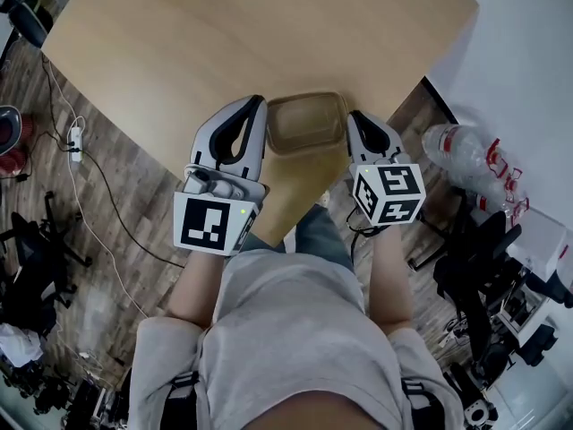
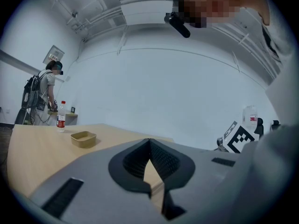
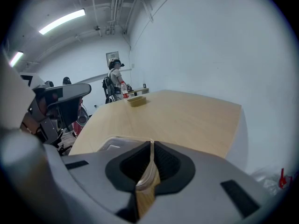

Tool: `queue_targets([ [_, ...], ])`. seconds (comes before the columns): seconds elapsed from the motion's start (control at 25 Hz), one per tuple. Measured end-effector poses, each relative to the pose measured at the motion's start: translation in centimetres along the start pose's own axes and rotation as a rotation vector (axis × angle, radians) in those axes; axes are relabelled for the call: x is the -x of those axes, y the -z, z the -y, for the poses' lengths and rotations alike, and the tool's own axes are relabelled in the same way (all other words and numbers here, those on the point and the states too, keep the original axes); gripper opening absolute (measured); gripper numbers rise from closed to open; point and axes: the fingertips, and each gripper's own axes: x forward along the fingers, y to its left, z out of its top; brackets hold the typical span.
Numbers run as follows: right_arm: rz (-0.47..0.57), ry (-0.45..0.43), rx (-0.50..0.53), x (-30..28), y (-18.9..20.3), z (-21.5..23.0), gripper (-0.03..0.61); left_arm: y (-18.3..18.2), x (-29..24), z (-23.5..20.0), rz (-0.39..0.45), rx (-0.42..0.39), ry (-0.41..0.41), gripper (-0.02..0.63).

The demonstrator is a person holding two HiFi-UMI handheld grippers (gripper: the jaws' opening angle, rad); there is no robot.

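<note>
A brown paper container (image 1: 304, 128) sits at the near corner of the light wooden table (image 1: 224, 43), between my two grippers. My right gripper (image 1: 352, 116) is at the container's right side and is shut on its thin rim (image 3: 148, 178), which stands edge-on between the pads of that gripper (image 3: 152, 143). My left gripper (image 1: 258, 104) lies along the container's left side with its tip by the rim. The jaws of that gripper (image 2: 149, 140) meet at the tips, and only tan surface shows through the gap below.
A second brown container (image 2: 83, 138) and a water bottle (image 2: 60, 115) stand at the table's far end, near a standing person (image 2: 46, 94). A crushed plastic bottle (image 1: 466, 155) and office chairs (image 1: 483, 267) are on the floor at right. A power strip (image 1: 76, 141) and cables lie at left.
</note>
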Motion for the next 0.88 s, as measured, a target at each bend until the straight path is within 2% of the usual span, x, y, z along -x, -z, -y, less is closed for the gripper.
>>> queue_targets([
  [0.16,-0.027,-0.003,-0.011,-0.5,0.6,0.4,0.016,0.2,-0.1,-0.1,-0.003,0.002,-0.002,0.015],
  [0.28,-0.057,-0.019,-0.019,-1.1,1.1,0.4,0.064,0.3,-0.3,-0.2,-0.006,0.004,-0.007,0.015],
  [0.88,-0.139,-0.018,-0.054,-2.8,3.2,0.7,0.066,0.8,-0.3,-1.4,-0.015,0.012,-0.033,0.015],
])
